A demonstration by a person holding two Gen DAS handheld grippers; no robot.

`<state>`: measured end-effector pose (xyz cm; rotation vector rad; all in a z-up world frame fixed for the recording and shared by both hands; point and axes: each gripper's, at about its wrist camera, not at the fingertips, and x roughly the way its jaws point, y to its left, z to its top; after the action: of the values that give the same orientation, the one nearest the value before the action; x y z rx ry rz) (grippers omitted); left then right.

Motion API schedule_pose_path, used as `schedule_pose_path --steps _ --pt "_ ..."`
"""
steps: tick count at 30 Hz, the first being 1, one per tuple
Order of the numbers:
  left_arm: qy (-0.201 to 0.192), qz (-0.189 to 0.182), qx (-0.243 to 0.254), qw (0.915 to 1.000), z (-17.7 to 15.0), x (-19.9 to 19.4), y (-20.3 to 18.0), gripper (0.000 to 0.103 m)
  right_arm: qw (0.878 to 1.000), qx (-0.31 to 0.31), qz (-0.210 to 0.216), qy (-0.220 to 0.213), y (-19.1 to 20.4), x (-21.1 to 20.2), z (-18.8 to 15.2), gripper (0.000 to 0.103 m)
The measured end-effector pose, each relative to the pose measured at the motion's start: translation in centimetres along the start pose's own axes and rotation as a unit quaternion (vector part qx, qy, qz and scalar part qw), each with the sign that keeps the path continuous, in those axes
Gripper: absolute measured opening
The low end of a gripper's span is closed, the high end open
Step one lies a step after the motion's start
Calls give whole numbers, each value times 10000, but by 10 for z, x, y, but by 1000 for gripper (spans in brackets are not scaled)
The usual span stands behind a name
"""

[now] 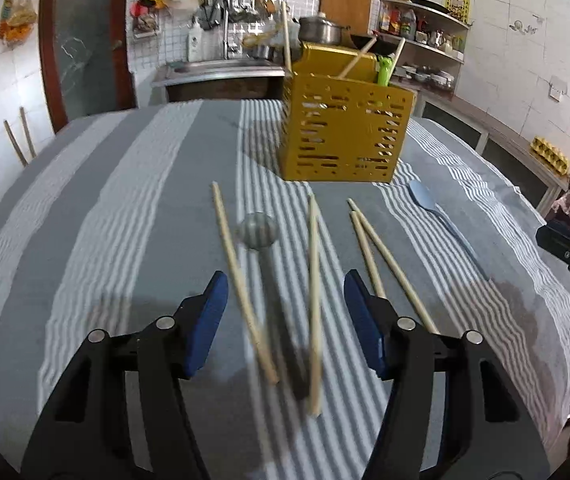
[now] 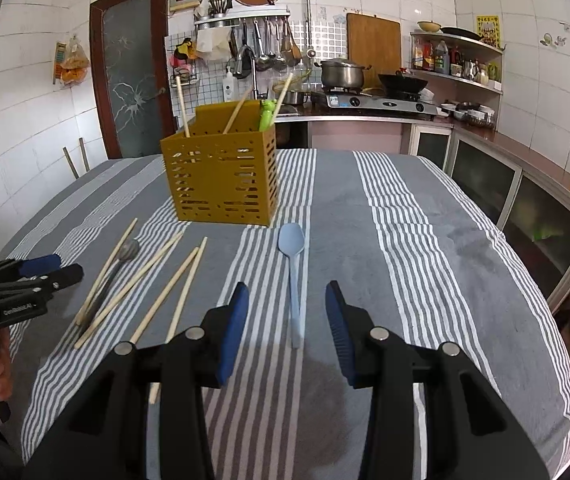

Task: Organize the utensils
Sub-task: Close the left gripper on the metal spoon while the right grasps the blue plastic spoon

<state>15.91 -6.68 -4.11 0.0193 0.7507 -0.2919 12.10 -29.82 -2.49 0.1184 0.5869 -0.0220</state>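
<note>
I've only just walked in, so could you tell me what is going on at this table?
A person holding two grippers is sorting utensils into the yellow holder. Both are open and empty: the left gripper hovers over loose chopsticks and a metal spoon, the right gripper over the blue spoon.

A yellow perforated utensil holder [image 2: 221, 178] stands upright on the striped cloth, left of centre in the right wrist view, with three wooden chopsticks [image 2: 182, 106] and a green utensil [image 2: 267, 114] leaning inside. In front of it, toward the lower left, five loose chopsticks [image 2: 141, 276] lie flat, angled and partly crossing. Among them lies what seems to be a metal spoon [image 2: 129, 250], bowl toward the holder. To their right, near centre, a pale blue plastic spoon [image 2: 293, 264] lies lengthwise, bowl toward the holder.
</note>
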Motion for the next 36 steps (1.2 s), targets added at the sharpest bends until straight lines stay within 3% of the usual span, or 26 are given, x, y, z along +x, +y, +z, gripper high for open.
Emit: schedule_pose_path --steps 10,18,36 --pt "520 123 -105 9985 15 56 1 22 9998 -45 -17 189 -6 33 4 40" --pt "939 307 -73 9951 17 86 6 21 9988 -5 22 489 -12 68 12 40" --pt "1186 339 116 9923 39 115 8 20 9832 -271 -16 1807 3 164 28 39"
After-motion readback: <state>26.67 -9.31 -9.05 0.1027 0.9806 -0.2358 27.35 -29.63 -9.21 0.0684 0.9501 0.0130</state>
